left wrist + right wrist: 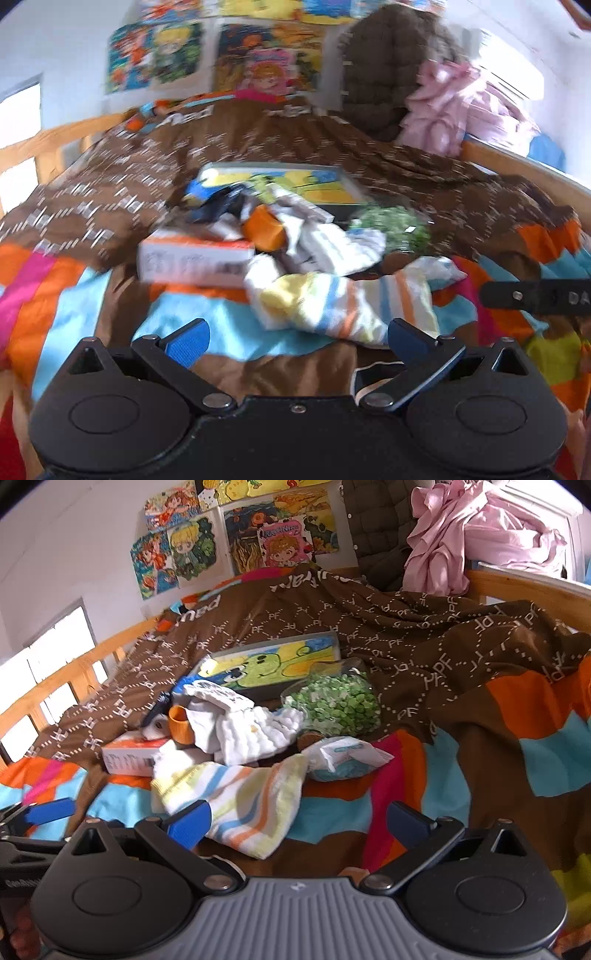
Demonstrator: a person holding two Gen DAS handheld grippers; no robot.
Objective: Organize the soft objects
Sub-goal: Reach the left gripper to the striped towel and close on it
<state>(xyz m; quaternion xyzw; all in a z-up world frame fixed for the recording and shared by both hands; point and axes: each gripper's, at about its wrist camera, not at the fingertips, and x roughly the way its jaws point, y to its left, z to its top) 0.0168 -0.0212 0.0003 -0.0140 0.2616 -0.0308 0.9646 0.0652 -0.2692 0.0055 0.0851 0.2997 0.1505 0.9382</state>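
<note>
A striped pastel cloth (343, 302) (243, 805) lies on the bed just ahead of both grippers. Behind it is a pile: a white quilted cloth (255, 731) (332, 243), an orange piece (179, 722) (264, 227), dark fabric (218, 208) and a white tissue pack (343, 758). My left gripper (298, 341) is open and empty, its jaws wide, just short of the striped cloth. My right gripper (299, 823) is open and empty; its left finger (190, 821) overlaps the cloth's near edge. The left gripper's blue finger (51, 810) shows at the right wrist view's left edge.
A white and orange box (195, 258) (131, 755) lies left of the pile. A drawn picture panel (269, 661) (284, 181) and a bag of green pieces (334, 699) (395, 221) lie behind. A brown patterned blanket (424, 635) covers the bed. Wooden rails (528, 587) border it.
</note>
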